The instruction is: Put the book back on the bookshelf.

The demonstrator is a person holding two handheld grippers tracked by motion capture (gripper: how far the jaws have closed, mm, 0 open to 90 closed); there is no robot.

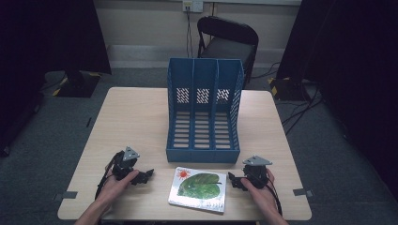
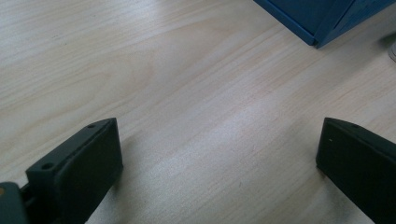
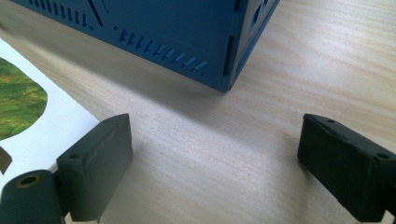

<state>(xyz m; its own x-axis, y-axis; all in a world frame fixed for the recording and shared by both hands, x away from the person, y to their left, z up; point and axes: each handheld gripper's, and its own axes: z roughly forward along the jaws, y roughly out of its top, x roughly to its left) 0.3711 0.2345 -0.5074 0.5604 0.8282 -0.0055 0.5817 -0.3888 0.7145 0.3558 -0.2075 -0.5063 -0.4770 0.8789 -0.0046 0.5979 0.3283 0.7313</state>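
The book (image 1: pixel 198 188) with the green leaf cover lies flat on the table (image 1: pixel 136 117), just in front of the blue file rack (image 1: pixel 204 112). The left gripper (image 1: pixel 146 175) and the right gripper (image 1: pixel 233 180) rest on either side of it, both with jaws wide apart and holding nothing.

Leaf-cover book (image 1: pixel 198 188) flat before file rack (image 1: pixel 203 112)
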